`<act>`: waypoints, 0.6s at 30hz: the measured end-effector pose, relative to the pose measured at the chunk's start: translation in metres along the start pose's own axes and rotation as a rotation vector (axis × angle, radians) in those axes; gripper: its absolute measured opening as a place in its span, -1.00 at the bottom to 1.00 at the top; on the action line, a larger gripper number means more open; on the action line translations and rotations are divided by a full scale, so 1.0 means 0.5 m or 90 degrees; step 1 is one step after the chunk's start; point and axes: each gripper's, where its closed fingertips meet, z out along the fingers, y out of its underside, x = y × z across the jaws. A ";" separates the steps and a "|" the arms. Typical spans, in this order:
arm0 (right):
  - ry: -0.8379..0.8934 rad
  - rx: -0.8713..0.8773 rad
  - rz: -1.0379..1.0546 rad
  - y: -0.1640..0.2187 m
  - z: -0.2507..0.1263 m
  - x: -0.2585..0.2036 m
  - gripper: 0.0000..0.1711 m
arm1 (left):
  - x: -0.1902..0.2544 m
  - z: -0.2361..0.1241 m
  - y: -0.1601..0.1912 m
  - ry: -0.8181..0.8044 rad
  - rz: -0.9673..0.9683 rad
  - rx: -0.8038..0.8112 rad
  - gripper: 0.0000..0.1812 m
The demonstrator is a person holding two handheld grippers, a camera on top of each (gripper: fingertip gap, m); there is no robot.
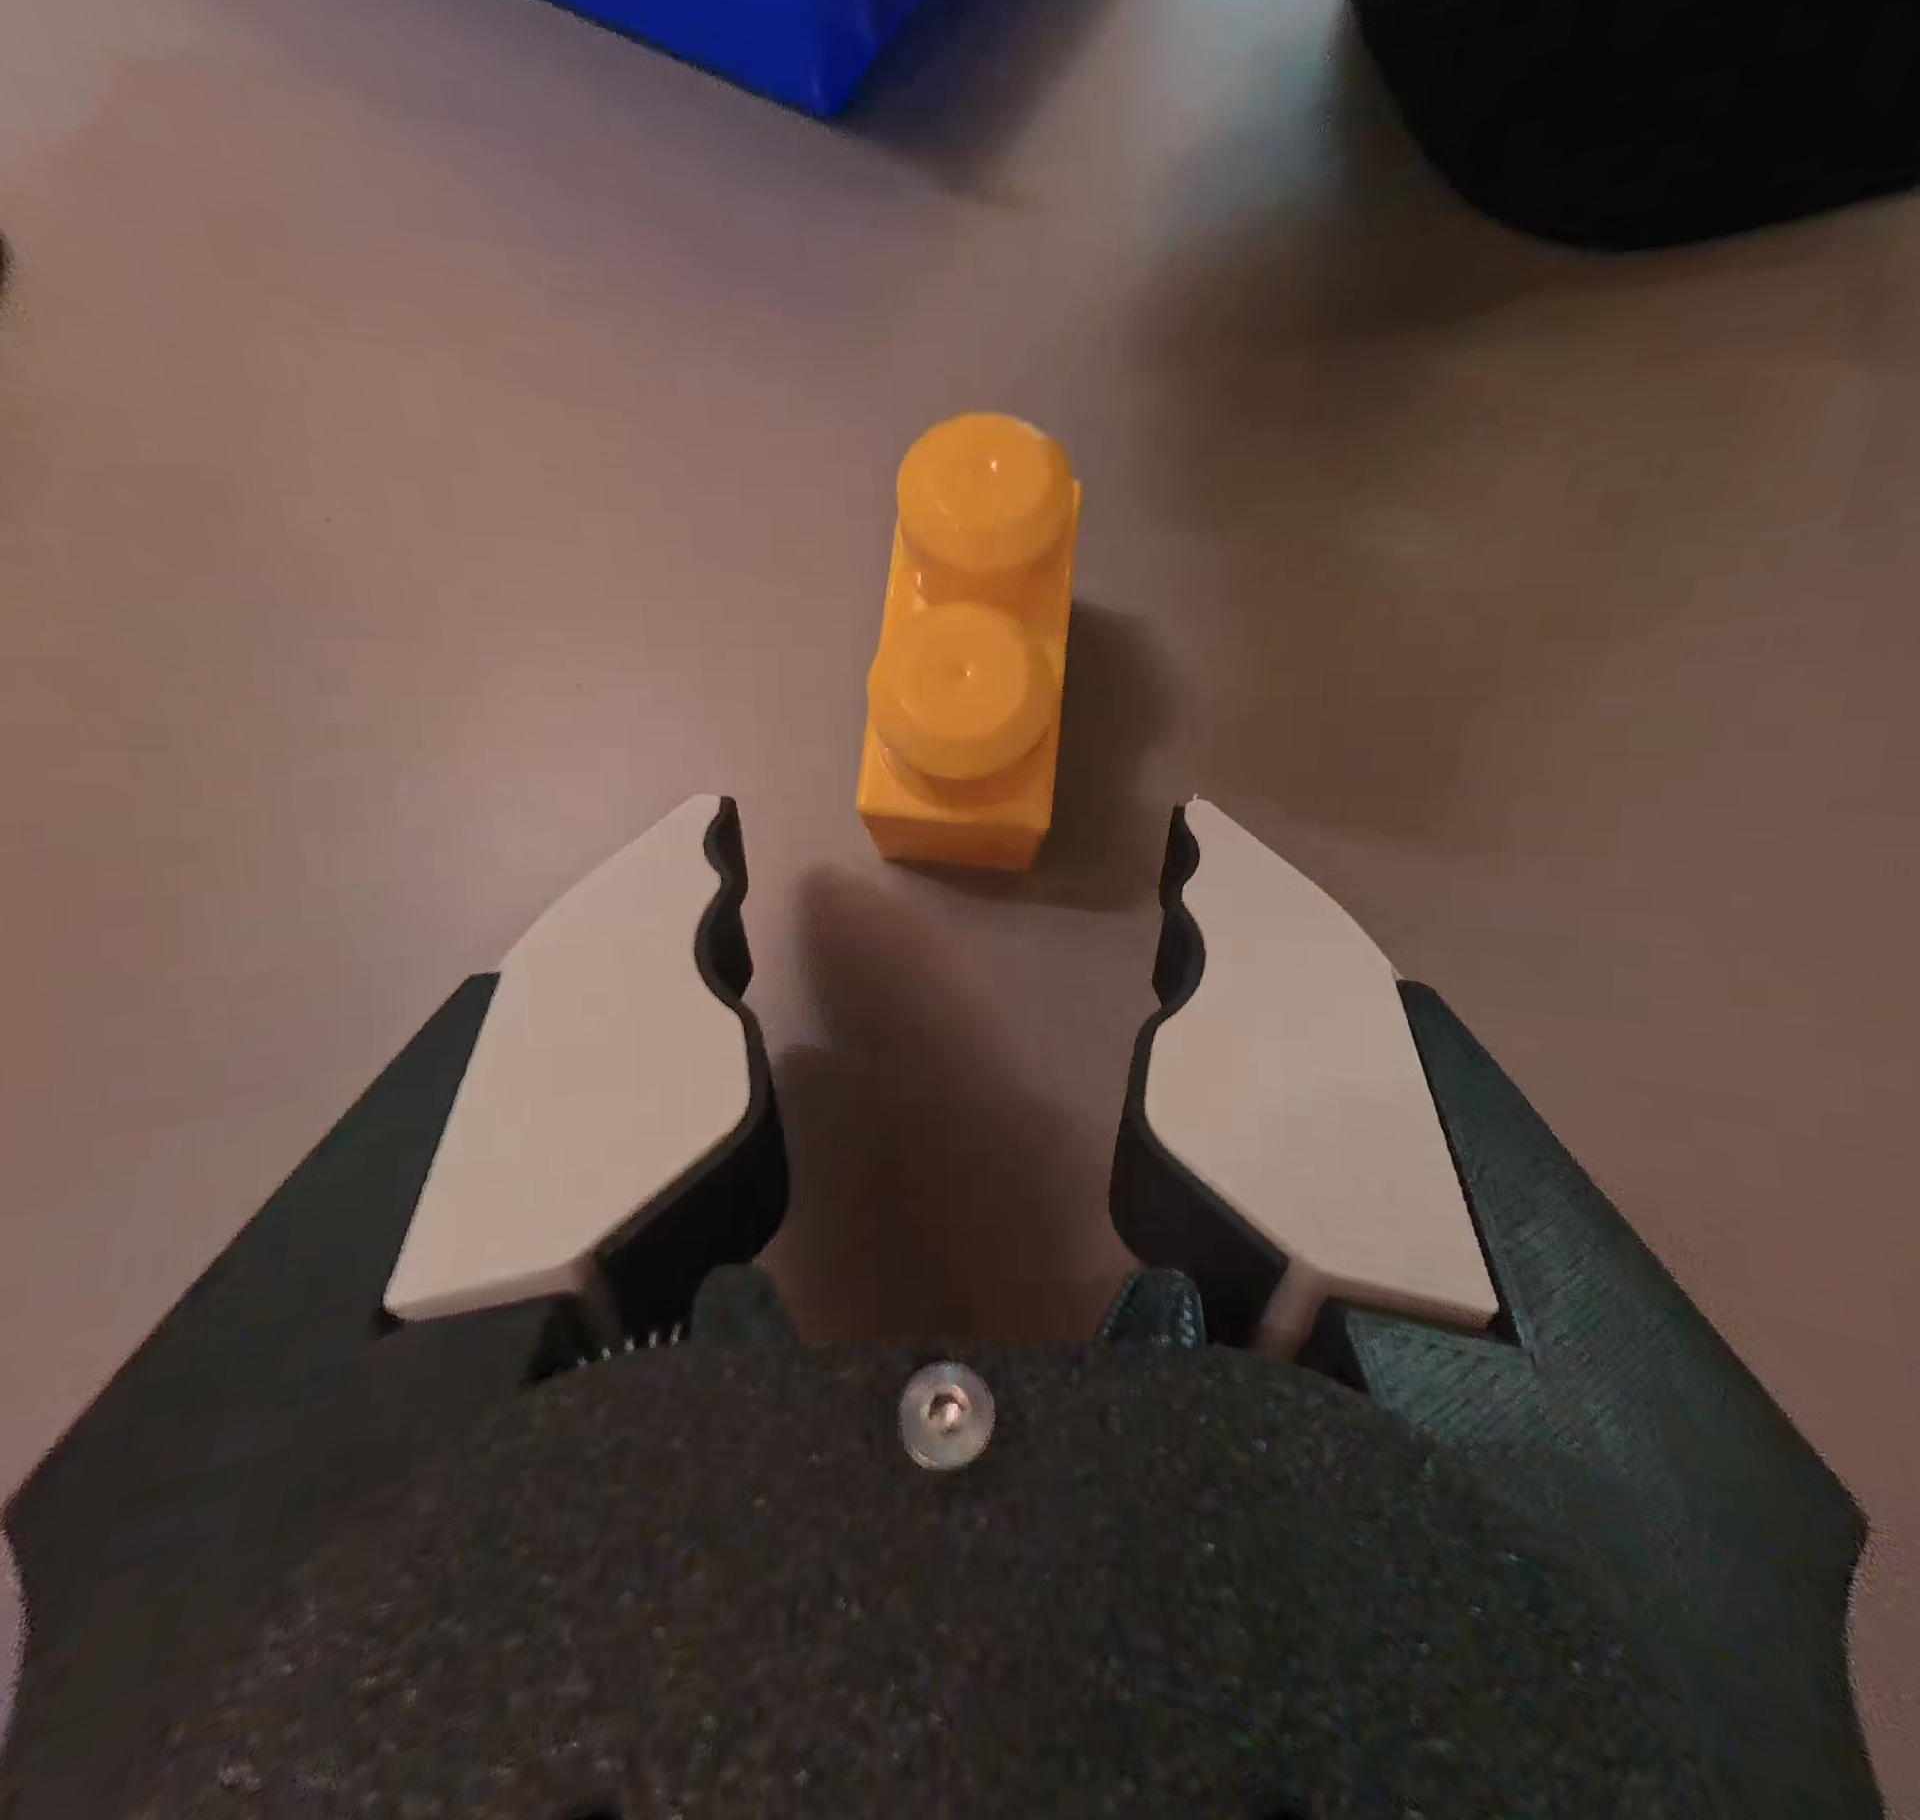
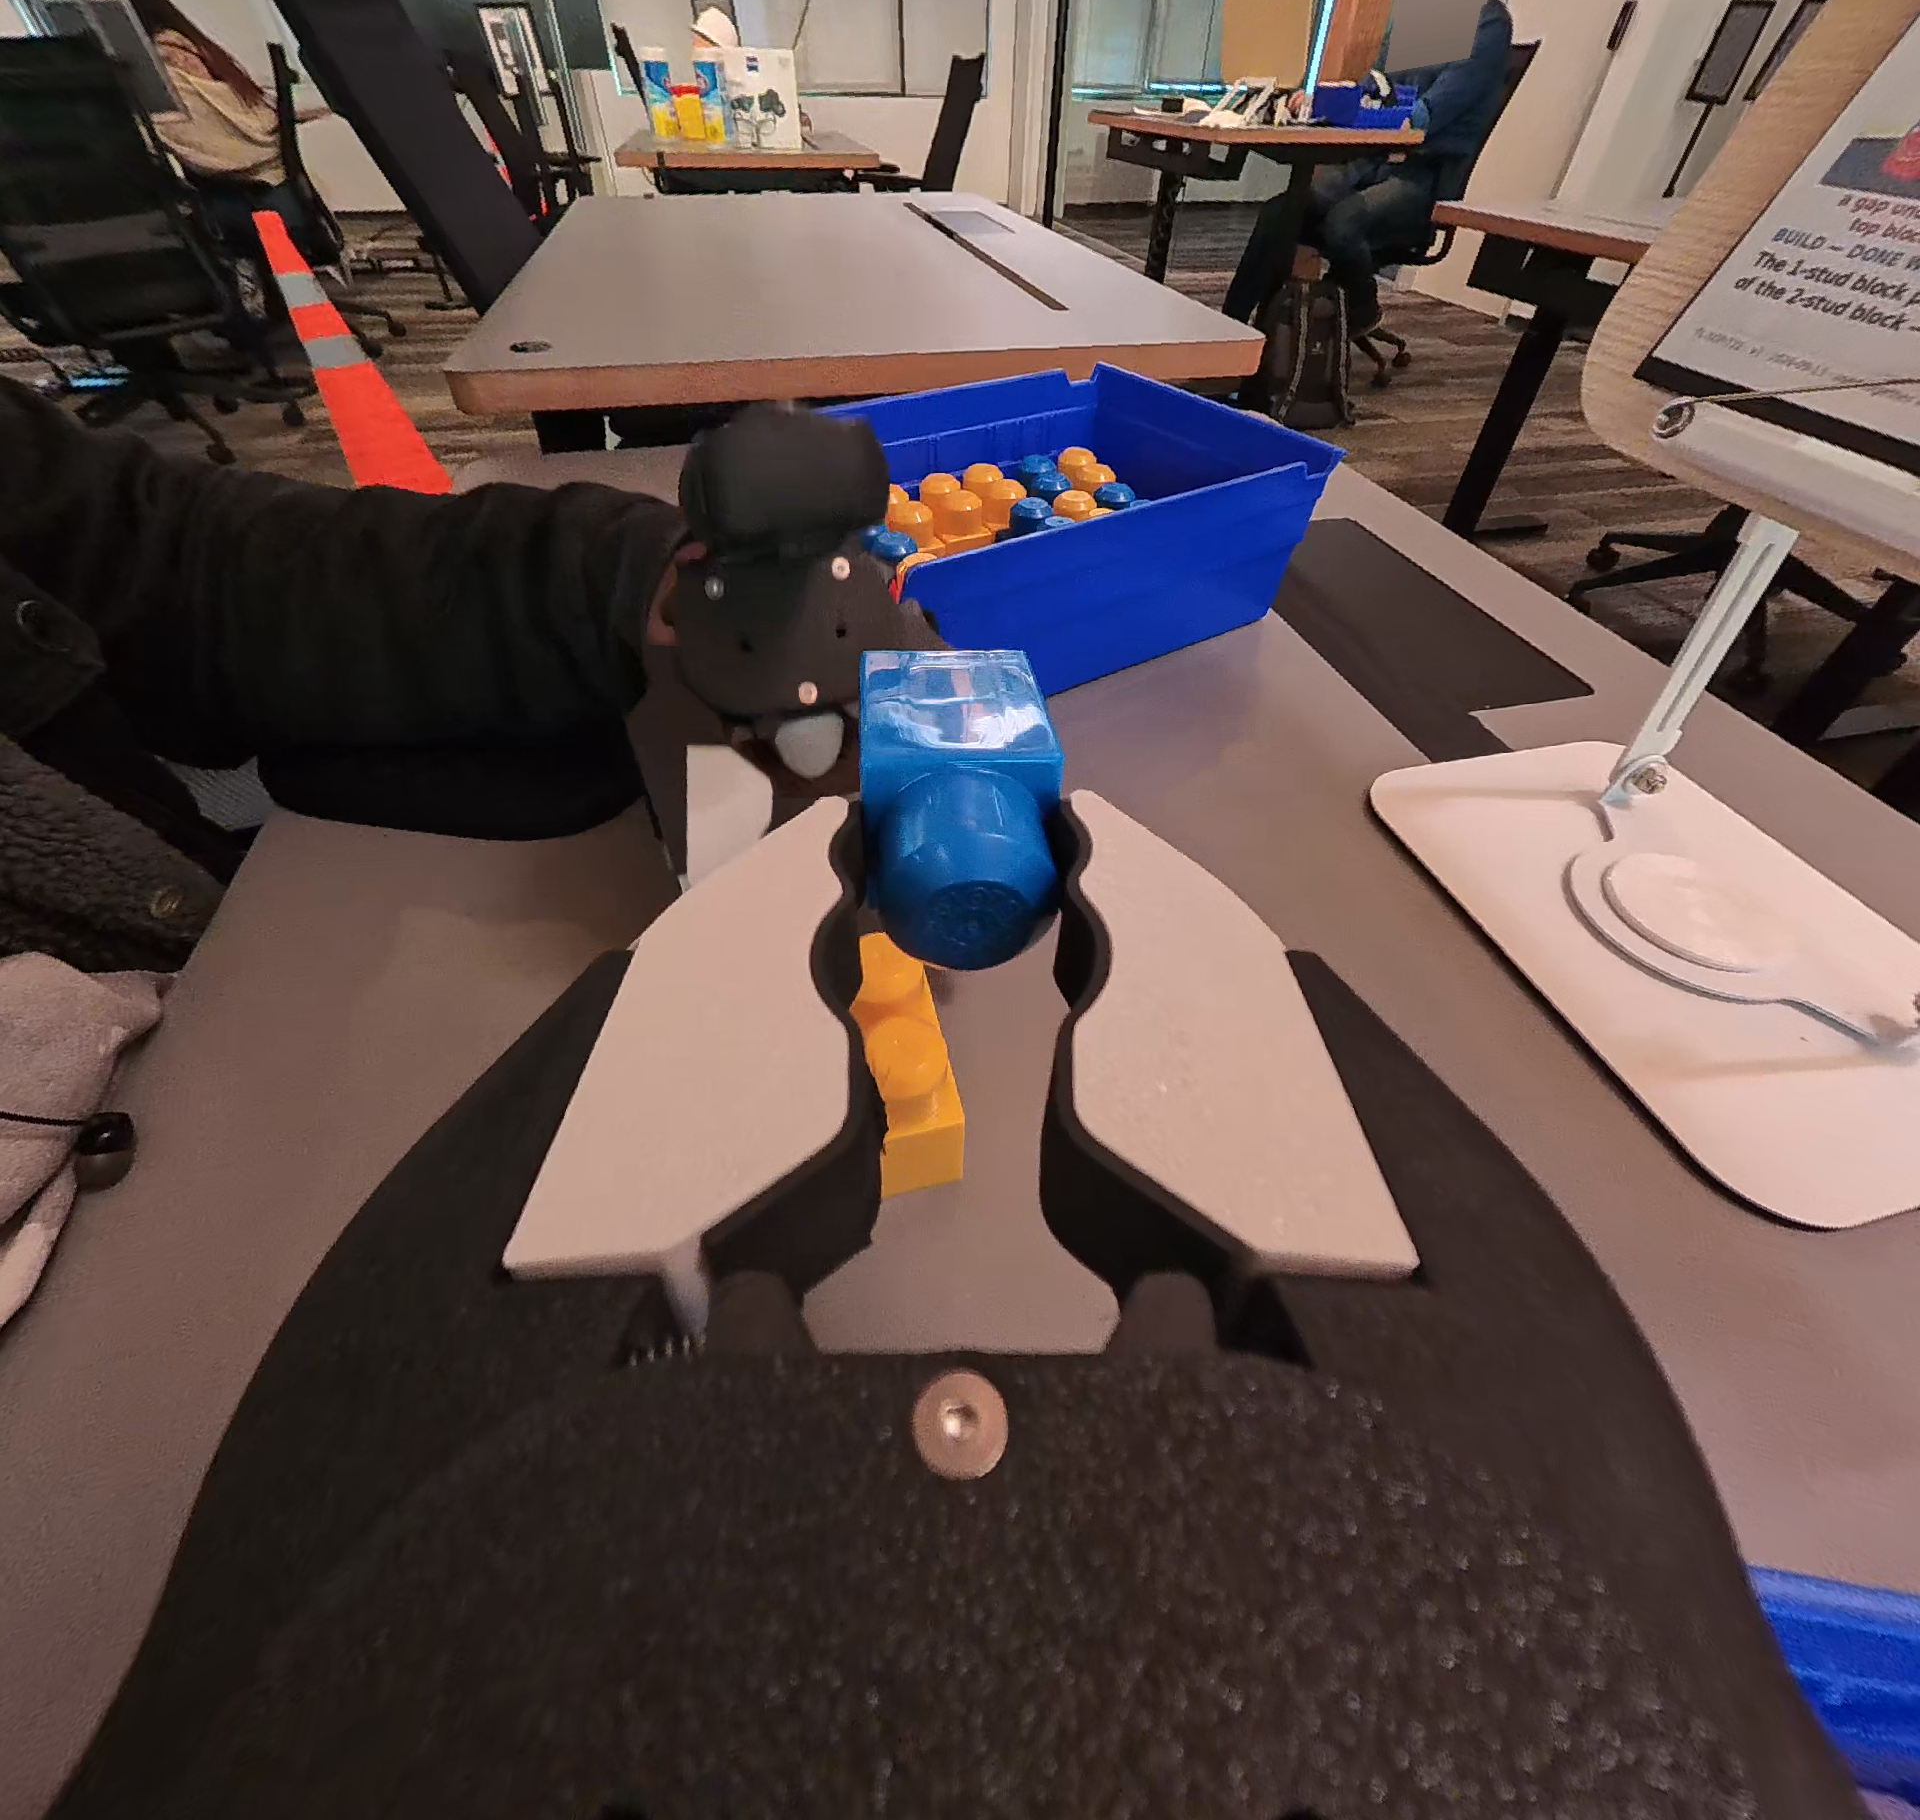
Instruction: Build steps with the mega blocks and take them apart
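Left wrist view showed the left gripper (image 1: pixel 956 835) hanging over the grey table (image 1: pixel 416 523) with its jaws spread wide and empty, the yellow two-stud block (image 1: pixel 961 674) standing just ahead of the fingertips. Across the table the right gripper (image 2: pixel 961 866) was clamped on a blue one-stud block (image 2: pixel 961 804), stud towards the camera, above that yellow block, with the blue bin (image 2: pixel 1143 586) of blocks beyond.

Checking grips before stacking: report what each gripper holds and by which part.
The right gripper holds a blue one-stud block, clamped by its stud. The left gripper is open and empty, hovering just short of the yellow two-stud block.
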 end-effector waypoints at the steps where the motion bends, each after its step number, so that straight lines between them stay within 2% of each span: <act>1: 0.001 0.000 0.000 0.000 0.000 0.001 -0.61 | -0.002 0.007 0.005 -0.008 0.005 -0.010 -0.16; 8: 0.001 0.001 0.003 0.000 0.000 0.001 -0.61 | -0.003 0.039 0.013 -0.020 0.007 -0.027 -0.19; 18: 0.000 -0.008 0.004 0.005 0.000 0.001 -0.61 | -0.002 0.049 0.006 -0.006 -0.007 0.000 -0.29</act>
